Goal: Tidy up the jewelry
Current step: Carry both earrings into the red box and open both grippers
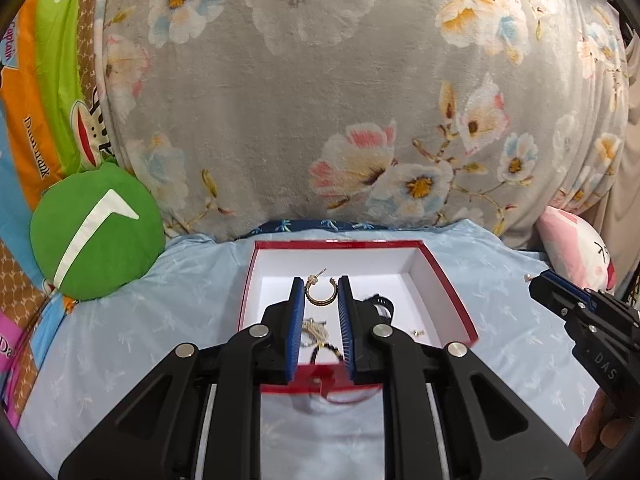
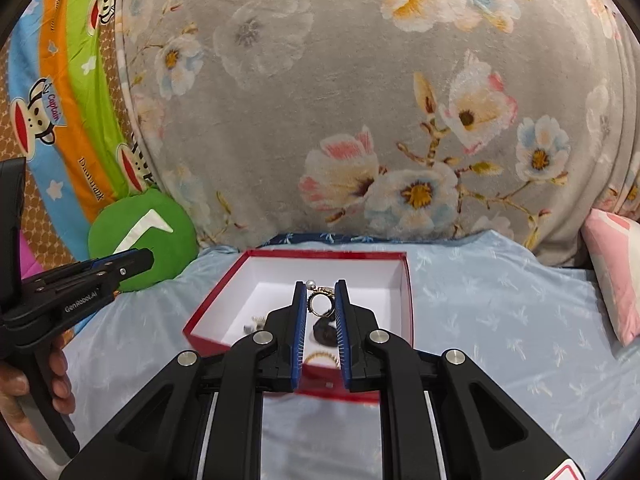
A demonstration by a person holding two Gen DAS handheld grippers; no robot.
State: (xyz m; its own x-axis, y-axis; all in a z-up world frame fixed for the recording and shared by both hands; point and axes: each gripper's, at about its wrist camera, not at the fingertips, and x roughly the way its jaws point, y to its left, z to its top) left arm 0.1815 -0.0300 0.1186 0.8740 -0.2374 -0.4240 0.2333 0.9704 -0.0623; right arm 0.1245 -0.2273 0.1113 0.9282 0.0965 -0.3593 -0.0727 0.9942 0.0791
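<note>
Jewelry sits nearest each camera: the left gripper [image 1: 320, 294] has its blue pads narrowed onto a gold hoop earring [image 1: 320, 291] over the red box [image 1: 448, 276], and the right gripper [image 2: 321, 299] pinches a gold ring with a pearl [image 2: 319, 300] between nearly closed jaws above the same box. Inside the box's white tray lie a gold chain [image 1: 314, 330], a dark beaded piece [image 1: 328, 350], a black item [image 2: 325, 332] and a small stud [image 1: 419, 333]. Beyond the box, which rests on a pale blue sheet [image 2: 500, 320], stand a green round cushion [image 1: 98, 232], a pink pillow [image 2: 612, 268] and a grey floral blanket [image 1: 320, 92].
</note>
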